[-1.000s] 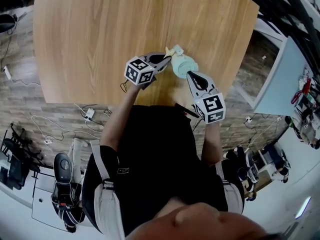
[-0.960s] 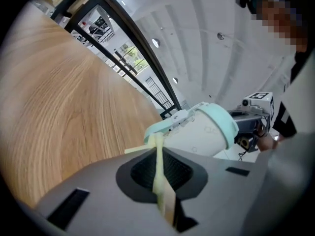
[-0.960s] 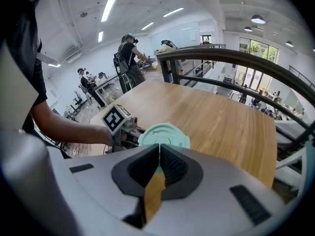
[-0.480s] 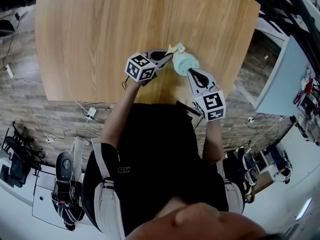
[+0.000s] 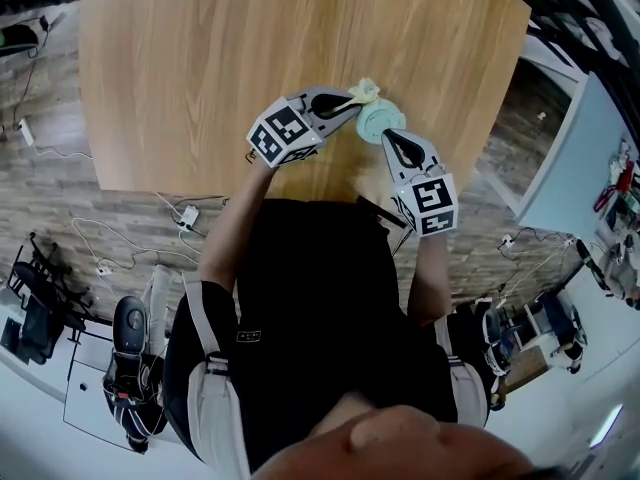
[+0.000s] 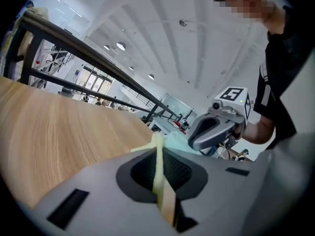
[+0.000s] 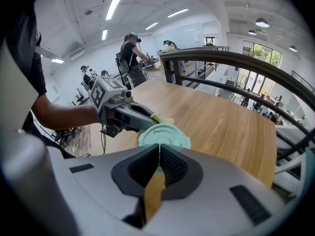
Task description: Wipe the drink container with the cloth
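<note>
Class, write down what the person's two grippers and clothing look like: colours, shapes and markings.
The left gripper and the right gripper are both smooth grey shells that taper to a point. Their fingers have black ribbed inner faces. Each gripper carries a white cube printed with black square markers. The person wears a black short-sleeved top.

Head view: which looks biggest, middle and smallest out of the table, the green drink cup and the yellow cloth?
Biggest: the table, by far.
Middle: the drink container, mint green.
Smallest: the cloth. Only a yellow bit shows past the left gripper pinching it, so its whole size is unsure.
</note>
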`<state>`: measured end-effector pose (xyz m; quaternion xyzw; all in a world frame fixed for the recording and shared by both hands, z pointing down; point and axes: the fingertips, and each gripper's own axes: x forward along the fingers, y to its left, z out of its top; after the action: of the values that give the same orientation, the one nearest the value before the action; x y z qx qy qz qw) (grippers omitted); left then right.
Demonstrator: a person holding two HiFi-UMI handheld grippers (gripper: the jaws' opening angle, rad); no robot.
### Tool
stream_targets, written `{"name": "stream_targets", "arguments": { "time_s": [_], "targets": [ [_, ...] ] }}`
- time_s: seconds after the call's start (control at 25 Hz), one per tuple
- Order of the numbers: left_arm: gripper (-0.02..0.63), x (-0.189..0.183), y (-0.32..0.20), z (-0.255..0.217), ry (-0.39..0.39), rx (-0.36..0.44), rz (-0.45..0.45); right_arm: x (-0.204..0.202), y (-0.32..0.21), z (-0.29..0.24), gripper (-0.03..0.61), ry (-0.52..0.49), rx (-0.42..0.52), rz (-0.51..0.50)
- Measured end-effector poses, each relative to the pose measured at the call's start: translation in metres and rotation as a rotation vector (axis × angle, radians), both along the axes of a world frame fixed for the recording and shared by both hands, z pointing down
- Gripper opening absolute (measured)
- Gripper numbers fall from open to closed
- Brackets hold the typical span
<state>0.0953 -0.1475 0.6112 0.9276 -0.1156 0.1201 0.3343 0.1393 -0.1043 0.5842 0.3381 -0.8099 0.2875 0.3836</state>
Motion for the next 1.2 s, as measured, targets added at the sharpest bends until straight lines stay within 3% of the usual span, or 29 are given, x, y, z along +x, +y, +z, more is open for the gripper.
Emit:
{"name": "stream_targets", "arguments": {
  "time_s": [0.24, 0.72, 1.0, 1.2],
  "targets": [
    [0.032, 0.003, 0.003, 0.027, -0.026, -0.015, 0.041, -0.003, 0.000, -0.002, 0.032, 0.000, -0.003, -0.002],
    [0.031, 0.008, 0.007, 0.107, -0.085, -0.149, 0.038, -0.005, 0.002, 0.002, 0.032, -0.012, -0.019, -0.005],
    [0.032, 0.003, 0.008, 0.075, 0.006, -0.148, -0.035, -0.005, 0.001, -0.001, 0.032, -0.042, -0.032, -0.006],
    [0.032, 0.002, 0.016, 0.036, 0.086, -0.131, -0.160, 0.001, 0.005, -0.002, 0.032, -0.040, -0.007, -0.035]
  ]
}}
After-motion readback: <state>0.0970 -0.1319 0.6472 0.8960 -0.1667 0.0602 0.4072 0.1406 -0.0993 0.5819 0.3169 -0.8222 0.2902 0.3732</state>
